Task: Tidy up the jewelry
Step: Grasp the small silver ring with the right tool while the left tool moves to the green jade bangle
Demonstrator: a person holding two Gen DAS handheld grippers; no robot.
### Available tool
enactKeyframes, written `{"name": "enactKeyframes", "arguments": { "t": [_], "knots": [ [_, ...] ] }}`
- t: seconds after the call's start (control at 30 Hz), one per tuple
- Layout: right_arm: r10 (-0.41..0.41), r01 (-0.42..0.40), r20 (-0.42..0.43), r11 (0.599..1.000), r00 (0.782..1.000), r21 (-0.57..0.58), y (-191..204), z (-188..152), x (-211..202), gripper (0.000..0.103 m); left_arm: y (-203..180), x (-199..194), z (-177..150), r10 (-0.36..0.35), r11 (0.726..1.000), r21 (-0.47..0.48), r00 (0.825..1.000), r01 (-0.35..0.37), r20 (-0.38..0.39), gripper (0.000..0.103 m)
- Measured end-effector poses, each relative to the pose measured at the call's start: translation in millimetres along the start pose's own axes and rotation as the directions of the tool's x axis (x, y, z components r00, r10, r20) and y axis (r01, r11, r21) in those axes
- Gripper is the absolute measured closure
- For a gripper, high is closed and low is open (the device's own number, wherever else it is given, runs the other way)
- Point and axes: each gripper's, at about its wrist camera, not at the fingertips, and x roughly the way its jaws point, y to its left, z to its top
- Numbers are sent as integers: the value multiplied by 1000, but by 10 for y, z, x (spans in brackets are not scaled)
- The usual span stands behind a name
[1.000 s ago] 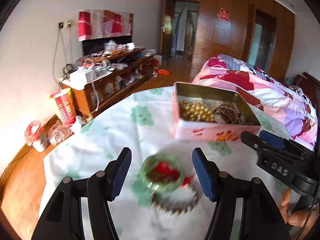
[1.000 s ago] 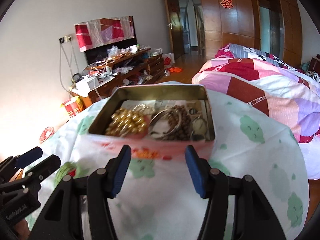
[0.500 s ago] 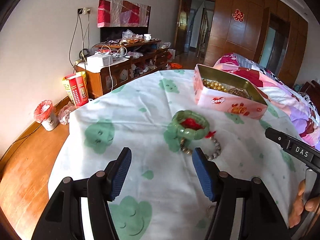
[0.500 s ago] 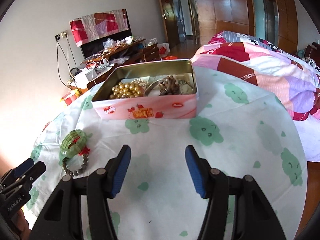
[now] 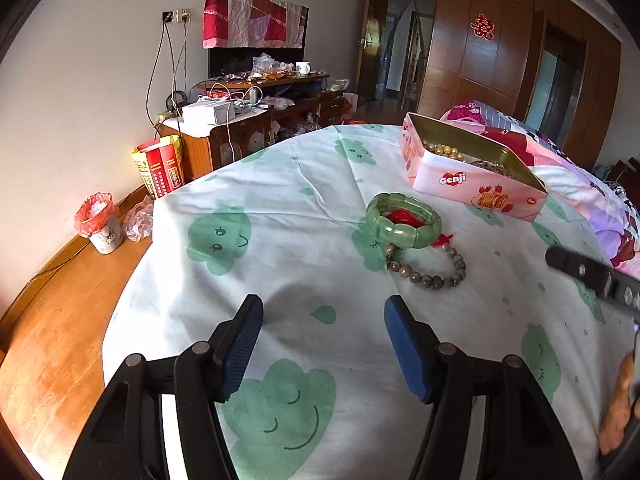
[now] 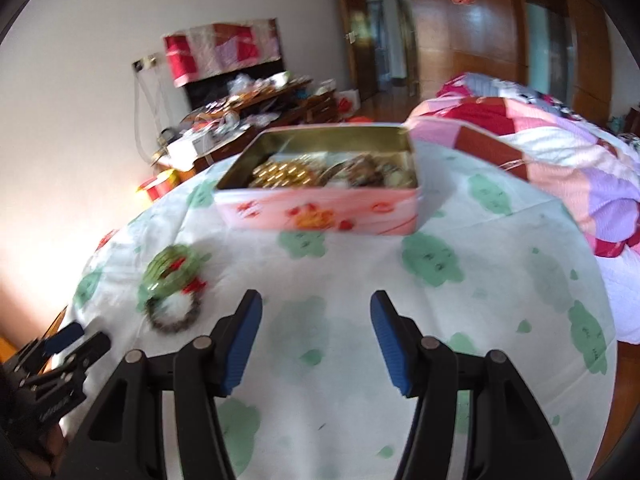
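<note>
A green jade bracelet (image 5: 404,220) with a red tassel lies on the white cloth with green clouds, partly over a grey bead bracelet (image 5: 430,270). An open pink tin (image 5: 472,184) behind them holds gold beads and other jewelry. My left gripper (image 5: 323,350) is open and empty, well short of the bracelets. My right gripper (image 6: 316,340) is open and empty, short of the tin (image 6: 320,212); the view is blurred. The green bracelet (image 6: 170,270) and bead bracelet (image 6: 172,314) lie at its left.
The round table (image 5: 248,280) drops off at the left to a wooden floor. A bed with a patchwork quilt (image 6: 540,160) is at the right. A cluttered TV cabinet (image 5: 256,120), a red bag and a small bin (image 5: 98,224) stand by the wall.
Both grippers have pulled back from the table's middle. The left one was around the green bracelet a second ago and is now well behind it. The bracelets and tin have stayed put.
</note>
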Motion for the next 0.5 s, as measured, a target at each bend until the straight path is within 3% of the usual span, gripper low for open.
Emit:
{"name": "enactKeyframes", "arguments": {
  "t": [0.13, 0.2, 0.37, 0.5],
  "knots": [
    [176, -182, -105, 982, 979, -47, 247, -202, -35, 54, 61, -66, -11, 1, 1000, -5, 1000, -1, 22, 39],
    [217, -231, -136, 968, 967, -100, 400, -265, -64, 55, 130, -134, 7, 19, 1000, -3, 999, -19, 38, 39],
    [270, -321, -219, 914, 938, -247, 846, -432, -36, 56, 333, -259, 57, 69, 997, -27, 995, -67, 69, 39],
    [239, -328, -278, 881, 930, -340, 1089, -532, 47, 56, 478, -260, 51, 73, 994, -82, 996, -68, 59, 39]
  ]
}}
